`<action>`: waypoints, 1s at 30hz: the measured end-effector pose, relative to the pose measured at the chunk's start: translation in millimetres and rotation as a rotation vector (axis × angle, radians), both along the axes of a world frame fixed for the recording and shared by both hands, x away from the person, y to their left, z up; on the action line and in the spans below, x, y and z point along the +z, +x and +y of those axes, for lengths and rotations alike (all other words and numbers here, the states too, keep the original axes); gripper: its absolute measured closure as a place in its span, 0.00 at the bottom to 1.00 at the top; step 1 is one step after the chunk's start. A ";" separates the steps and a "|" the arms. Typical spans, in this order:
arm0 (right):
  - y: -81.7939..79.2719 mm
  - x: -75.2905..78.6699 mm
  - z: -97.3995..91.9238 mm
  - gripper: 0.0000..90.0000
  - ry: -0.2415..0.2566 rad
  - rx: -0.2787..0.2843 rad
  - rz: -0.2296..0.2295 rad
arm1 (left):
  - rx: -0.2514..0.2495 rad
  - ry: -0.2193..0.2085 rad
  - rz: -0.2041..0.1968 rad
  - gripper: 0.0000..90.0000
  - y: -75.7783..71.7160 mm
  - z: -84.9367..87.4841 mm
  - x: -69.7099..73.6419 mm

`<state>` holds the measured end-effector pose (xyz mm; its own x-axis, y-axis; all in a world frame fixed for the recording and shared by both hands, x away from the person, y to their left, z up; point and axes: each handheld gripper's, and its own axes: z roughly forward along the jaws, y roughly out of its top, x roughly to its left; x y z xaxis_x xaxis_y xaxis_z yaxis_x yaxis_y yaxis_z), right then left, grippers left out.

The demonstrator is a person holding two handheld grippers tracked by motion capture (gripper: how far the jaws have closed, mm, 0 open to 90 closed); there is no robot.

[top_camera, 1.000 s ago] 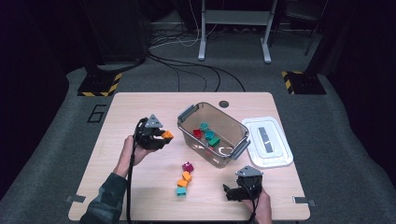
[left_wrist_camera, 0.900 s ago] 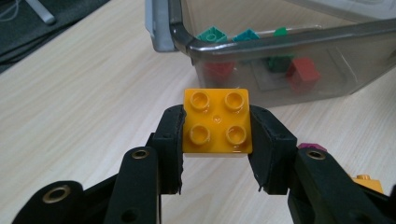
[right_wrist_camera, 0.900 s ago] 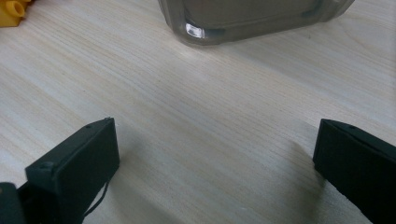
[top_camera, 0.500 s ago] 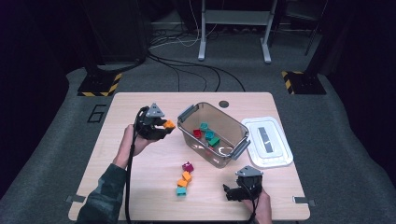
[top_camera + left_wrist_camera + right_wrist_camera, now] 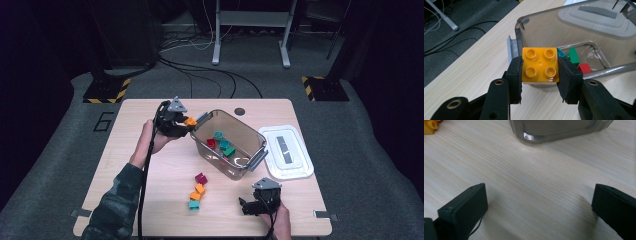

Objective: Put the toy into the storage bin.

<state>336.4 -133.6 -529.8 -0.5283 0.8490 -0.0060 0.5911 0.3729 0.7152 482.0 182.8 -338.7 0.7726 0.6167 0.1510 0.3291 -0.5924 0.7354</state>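
White lid (image 5: pixel 286 152) beside table edge (image 5: pixel 305 120)

Orange brick (image 5: pixel 540 65): the jaws covered both its side faces in the left gripper view, and I couldn't see its underside. Behind it, a teal brick (image 5: pixel 561 53) was mostly hidden, only a sliver showing. Bin (image 5: pixel 584 30) was cut off by the top and right edges there; its tinted wall blurred the lid (image 5: pixel 596 17) lying beyond it. In the right gripper view, the bin's base (image 5: pixel 559 128) was cropped at the top, and a yellow piece (image 5: pixel 430 126) was clipped by the top-left corner, so I couldn't tell its shape. Both jaws ran off the frame edges. From the high view, the small dark disc (image 5: pixel 239 111) on the surface was too small for me to identify.
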 end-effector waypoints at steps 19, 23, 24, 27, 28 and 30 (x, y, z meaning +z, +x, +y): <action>0.0 0.0 0.1 0.00 0.001 -0.001 0.001 | -0.024 0.049 0.063 0.65 32.5 -40.4 -10.7; 0.0 0.0 0.0 0.00 0.001 -0.001 0.001 | -0.020 0.053 0.083 0.65 37.3 -44.6 -16.4; 0.0 0.0 0.1 0.00 0.001 -0.001 0.001 | -0.019 0.058 0.085 0.65 38.3 -45.1 -17.4; 0.0 0.0 0.0 0.00 0.001 -0.001 0.001 | -0.014 0.045 0.101 0.64 40.7 -45.7 -19.5; 0.0 0.0 0.0 0.00 0.001 -0.001 0.001 | -0.013 0.041 0.106 0.59 40.9 -45.5 -19.3; 0.0 0.0 0.1 0.00 0.001 -0.001 0.001 | -0.011 0.034 0.109 0.50 40.7 -45.2 -18.7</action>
